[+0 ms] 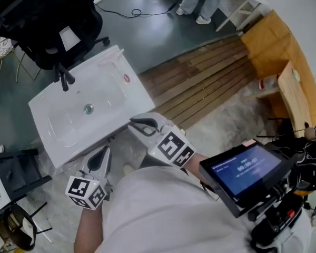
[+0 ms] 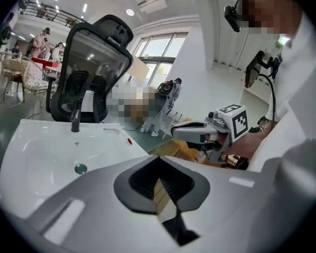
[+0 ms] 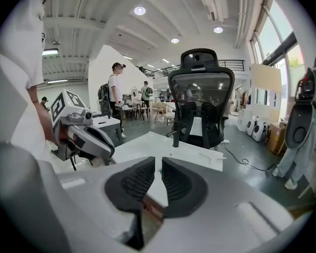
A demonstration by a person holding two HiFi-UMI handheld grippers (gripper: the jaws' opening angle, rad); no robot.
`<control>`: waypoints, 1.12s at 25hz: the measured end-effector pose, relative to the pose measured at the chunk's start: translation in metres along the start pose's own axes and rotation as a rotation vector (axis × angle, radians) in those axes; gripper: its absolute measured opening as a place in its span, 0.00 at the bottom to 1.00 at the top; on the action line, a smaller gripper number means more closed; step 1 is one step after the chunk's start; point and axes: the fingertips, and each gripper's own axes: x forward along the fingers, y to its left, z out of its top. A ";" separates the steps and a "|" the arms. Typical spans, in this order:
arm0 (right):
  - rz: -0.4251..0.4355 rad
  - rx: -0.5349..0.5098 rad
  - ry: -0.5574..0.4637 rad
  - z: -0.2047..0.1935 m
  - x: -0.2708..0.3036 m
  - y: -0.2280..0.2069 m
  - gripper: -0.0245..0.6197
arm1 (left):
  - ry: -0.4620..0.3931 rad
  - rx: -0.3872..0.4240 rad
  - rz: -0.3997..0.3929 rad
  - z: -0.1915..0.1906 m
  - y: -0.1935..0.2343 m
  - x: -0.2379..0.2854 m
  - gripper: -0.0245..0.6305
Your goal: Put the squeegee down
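A slim white tool with a red spot, seemingly the squeegee (image 1: 119,67), lies on the right rim of the white sink (image 1: 108,101), away from both grippers. In the left gripper view the squeegee (image 2: 122,134) rests beside the basin. My left gripper (image 1: 103,154) hovers off the sink's near edge, shut, with nothing in it (image 2: 159,161). My right gripper (image 1: 134,123) is held off the sink's near right corner. Its pads (image 3: 176,181) stand a narrow slit apart with nothing between them. Each gripper shows in the other's view.
A black faucet (image 1: 63,79) stands at the sink's back, with a black office chair (image 1: 47,20) behind it. Wooden slats (image 1: 205,80) and a wooden bench (image 1: 282,62) lie to the right. A screen (image 1: 245,170) hangs at my chest. A person (image 1: 200,1) stands far off.
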 end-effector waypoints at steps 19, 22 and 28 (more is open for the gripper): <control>0.039 -0.077 -0.023 0.006 -0.002 0.130 0.10 | -0.054 0.016 0.012 -0.049 -0.018 -0.120 0.05; 0.050 -0.082 -0.025 0.010 -0.003 0.140 0.10 | -0.054 0.015 0.022 -0.051 -0.020 -0.130 0.05; 0.069 -0.088 -0.017 0.011 0.000 0.155 0.10 | -0.049 0.010 0.038 -0.058 -0.018 -0.143 0.05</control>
